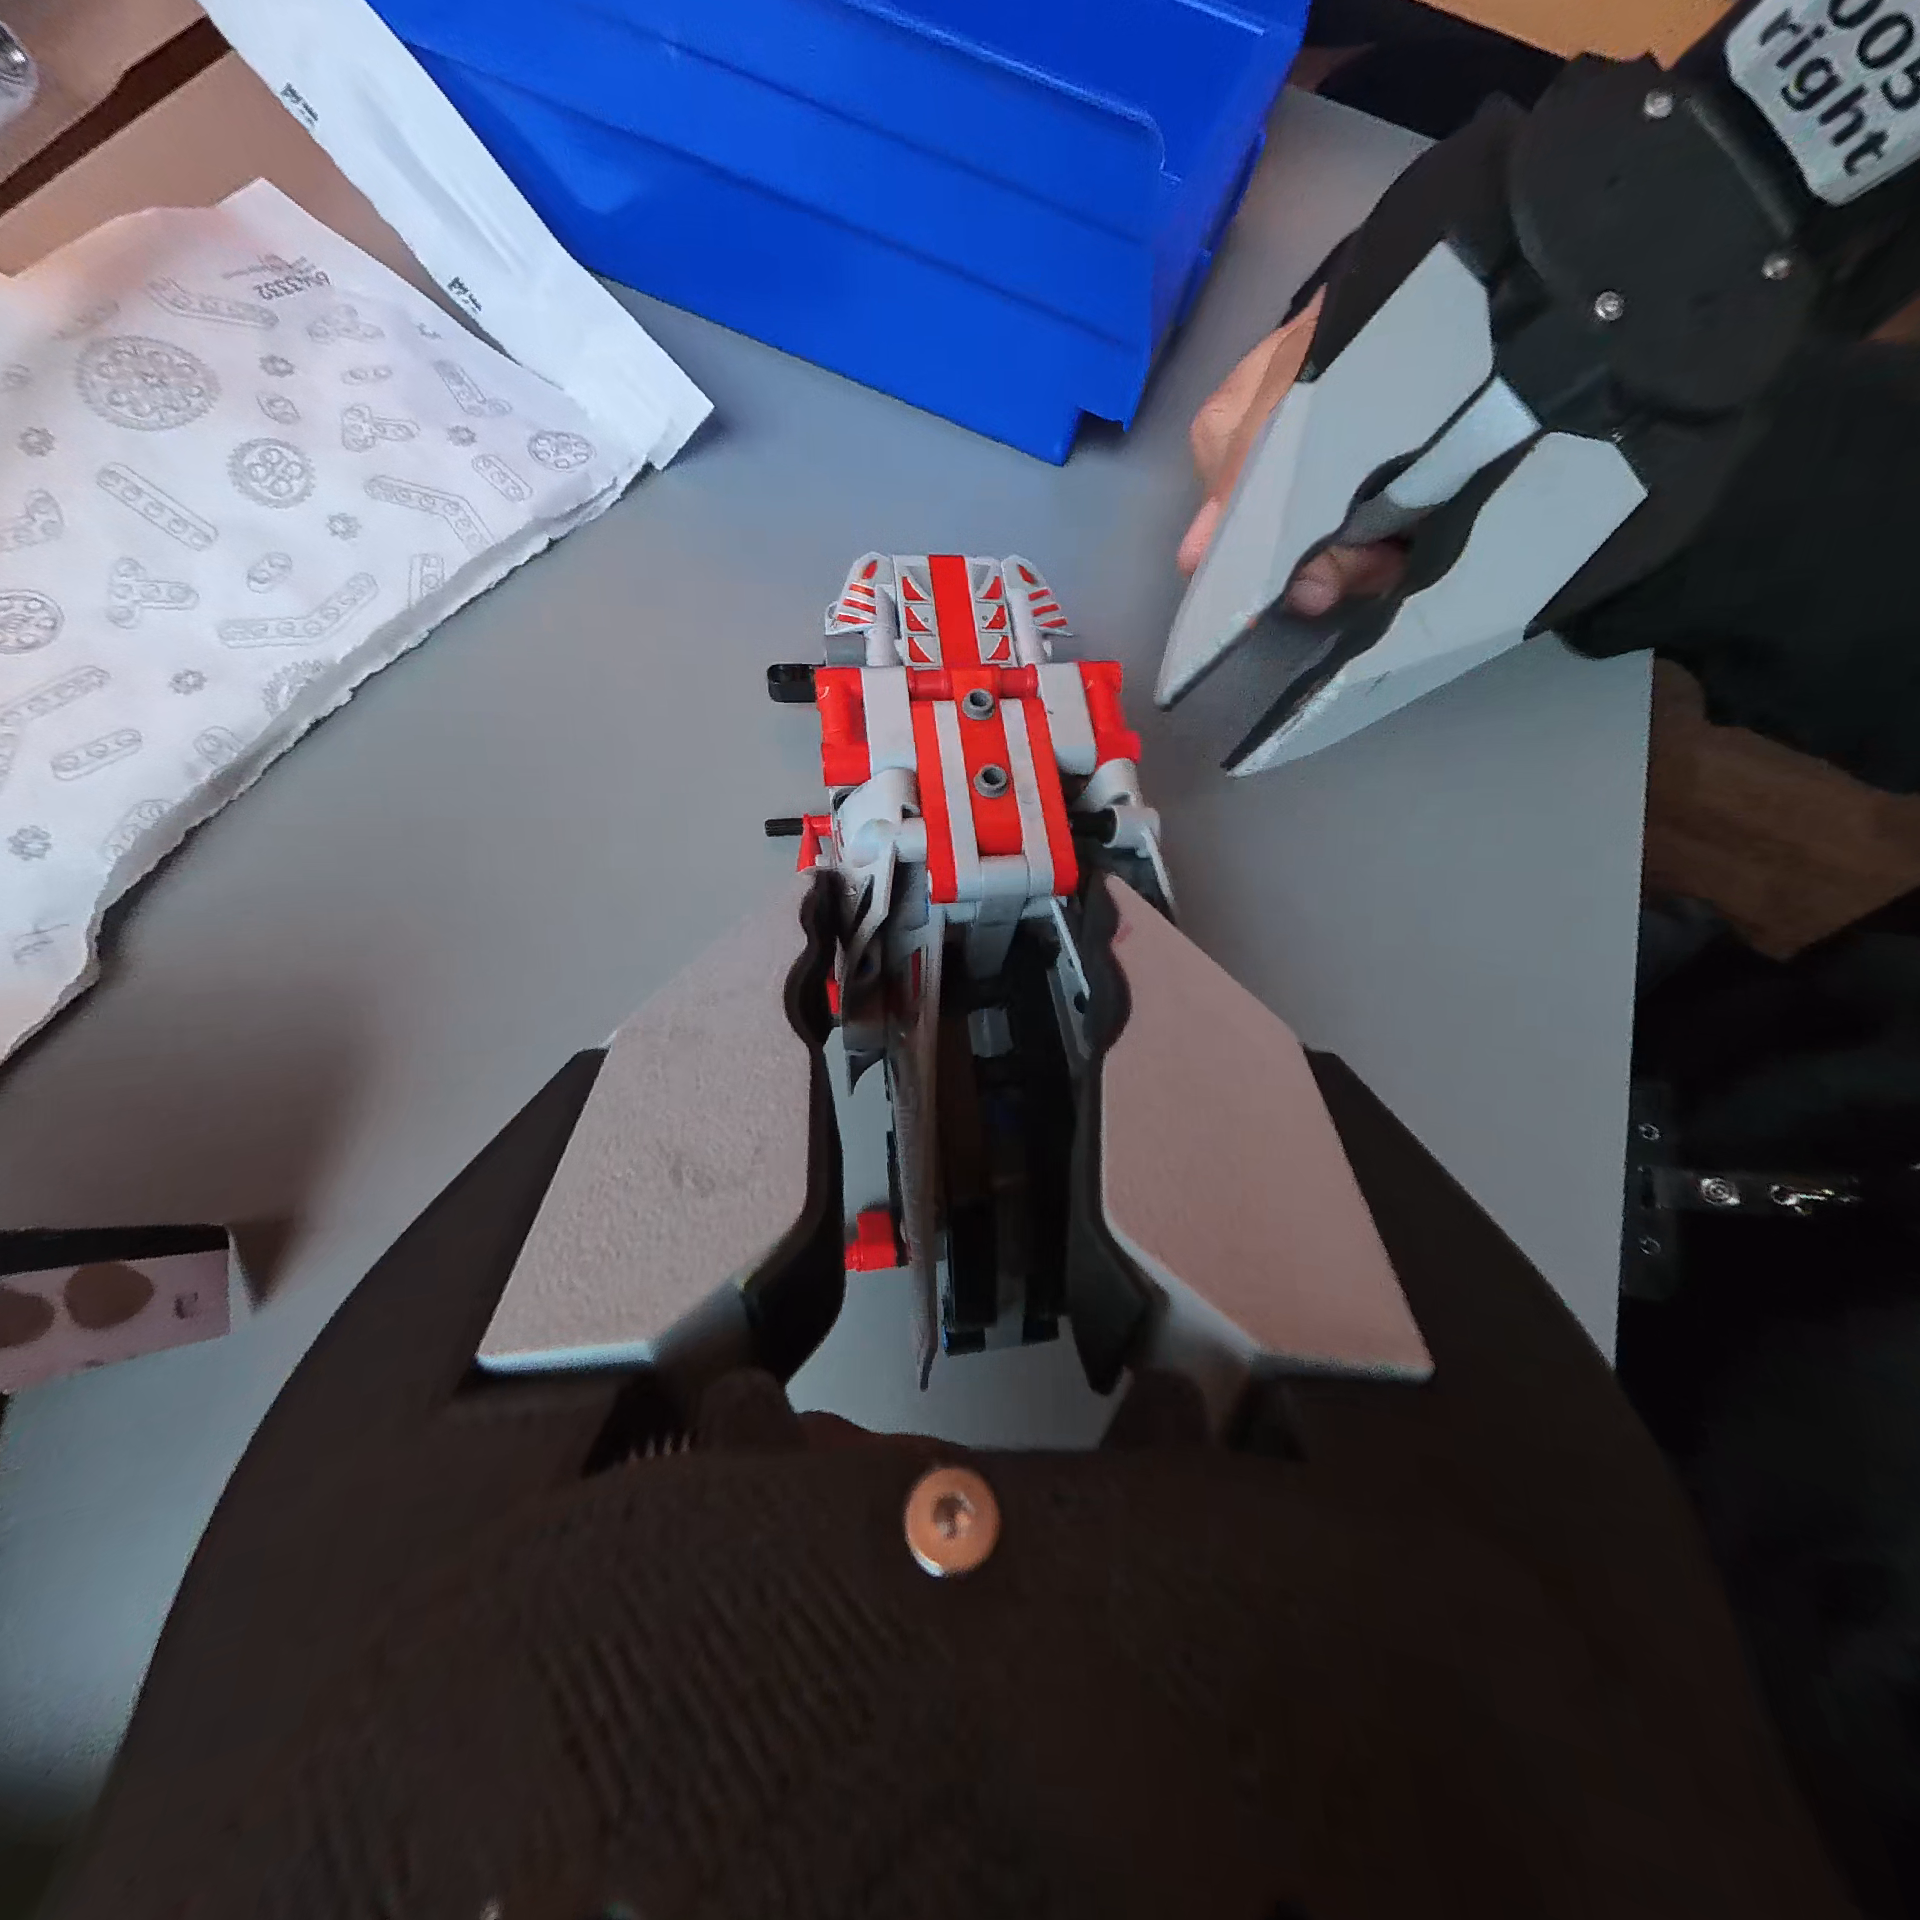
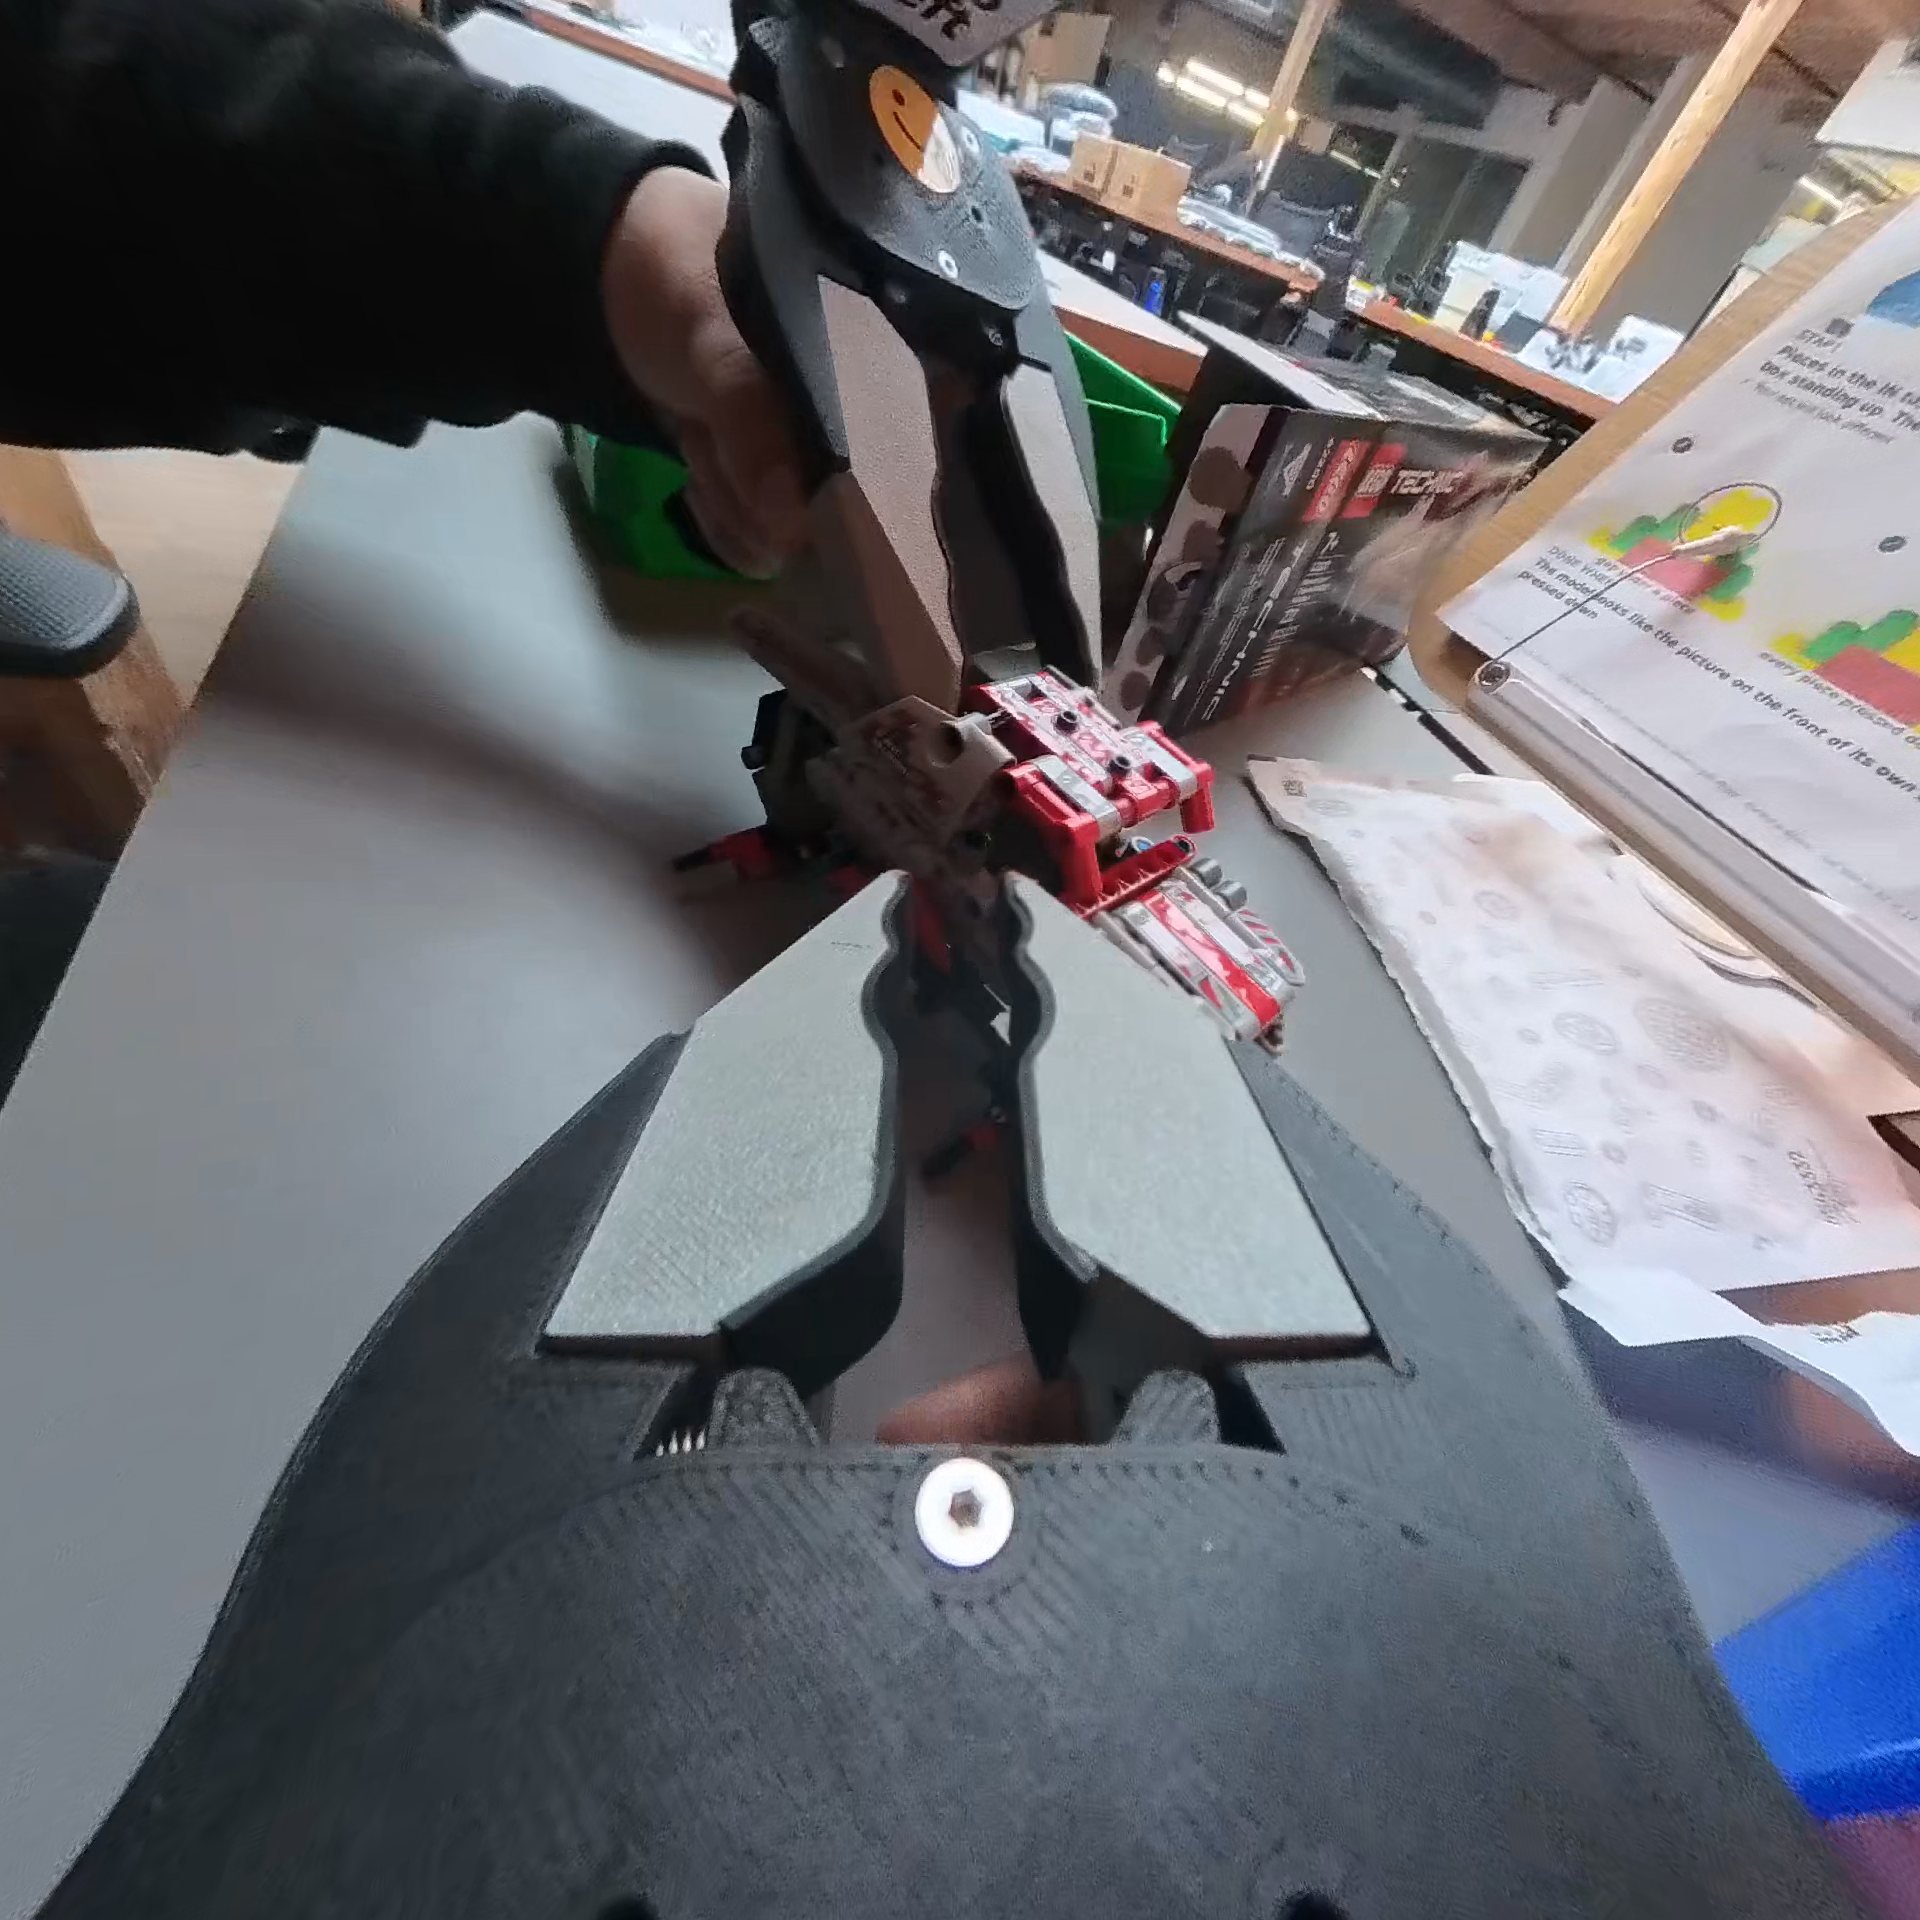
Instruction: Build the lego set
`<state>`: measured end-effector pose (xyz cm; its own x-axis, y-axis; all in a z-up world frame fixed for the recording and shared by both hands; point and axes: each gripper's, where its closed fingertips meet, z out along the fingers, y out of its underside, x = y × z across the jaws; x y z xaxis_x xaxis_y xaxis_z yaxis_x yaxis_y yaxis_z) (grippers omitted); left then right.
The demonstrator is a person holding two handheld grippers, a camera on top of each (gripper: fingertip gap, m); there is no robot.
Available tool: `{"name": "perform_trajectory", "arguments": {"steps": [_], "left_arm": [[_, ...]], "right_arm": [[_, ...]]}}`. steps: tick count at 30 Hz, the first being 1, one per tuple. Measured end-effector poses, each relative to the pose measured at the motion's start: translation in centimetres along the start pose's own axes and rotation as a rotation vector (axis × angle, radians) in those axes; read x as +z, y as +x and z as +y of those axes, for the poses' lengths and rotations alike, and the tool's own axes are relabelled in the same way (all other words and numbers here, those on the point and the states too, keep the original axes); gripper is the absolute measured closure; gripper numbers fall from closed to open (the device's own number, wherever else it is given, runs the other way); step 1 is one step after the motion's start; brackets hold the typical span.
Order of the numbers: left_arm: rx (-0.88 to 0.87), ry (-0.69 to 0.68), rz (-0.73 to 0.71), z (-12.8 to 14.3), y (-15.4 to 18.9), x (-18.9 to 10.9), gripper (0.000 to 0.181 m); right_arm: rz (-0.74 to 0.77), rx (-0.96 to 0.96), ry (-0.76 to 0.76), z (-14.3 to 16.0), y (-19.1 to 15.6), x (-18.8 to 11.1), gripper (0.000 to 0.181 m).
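A red and grey lego model (image 1: 966,748) stands over the grey table (image 1: 468,987). My left gripper (image 1: 961,914) is shut on the model's rear part, with both pads pressed on its sides. The right wrist view shows the same: the left gripper (image 2: 997,696) comes down from above and clamps the model (image 2: 1101,790). My right gripper (image 1: 1200,732) is just right of the model's front and does not touch it. Its jaws stand a little apart with nothing between them. In its own view the right gripper (image 2: 954,894) points at the model's underside.
A blue bin (image 1: 883,208) stands behind the model. A torn paper bag printed with parts (image 1: 208,520) and a white sheet (image 1: 468,260) lie at the left. A green bin (image 2: 644,509), the lego box (image 2: 1299,561) and an instruction board (image 2: 1714,571) stand farther off. The table edge (image 1: 1631,935) runs at the right. There is about 6 cm between the tips of the two grippers.
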<state>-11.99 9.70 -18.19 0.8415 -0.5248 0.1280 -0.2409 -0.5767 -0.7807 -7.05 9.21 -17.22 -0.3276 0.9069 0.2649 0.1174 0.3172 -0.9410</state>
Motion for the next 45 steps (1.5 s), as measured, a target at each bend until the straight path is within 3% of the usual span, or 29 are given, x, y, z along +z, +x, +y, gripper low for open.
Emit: {"name": "perform_trajectory", "arguments": {"steps": [14, 21, 31, 36, 45], "left_arm": [[-0.138, 0.051, 0.062, -0.3, -0.4, 0.0, 0.138], [-0.157, 0.039, -0.014, -0.3, 0.0, 0.2, 0.137], [-0.34, 0.204, 0.063, -0.6, -0.9, -0.4, 0.136], [-0.28, 0.193, 0.029, -0.5, -0.3, -0.1, 0.136], [-0.229, 0.188, 0.044, -0.3, 0.2, -0.2, 0.136]], "right_arm": [[0.09, 0.064, 0.053, -0.5, 2.0, -0.6, 0.171], [0.056, 0.036, -0.012, 0.3, 1.1, -0.1, 0.18], [0.104, 0.008, -0.088, 1.2, 1.2, 0.5, 0.173], [0.082, 0.036, -0.107, 1.5, 1.1, 0.7, 0.181], [-0.029, 0.133, -0.219, 3.2, 0.1, 1.1, 0.171]]}}
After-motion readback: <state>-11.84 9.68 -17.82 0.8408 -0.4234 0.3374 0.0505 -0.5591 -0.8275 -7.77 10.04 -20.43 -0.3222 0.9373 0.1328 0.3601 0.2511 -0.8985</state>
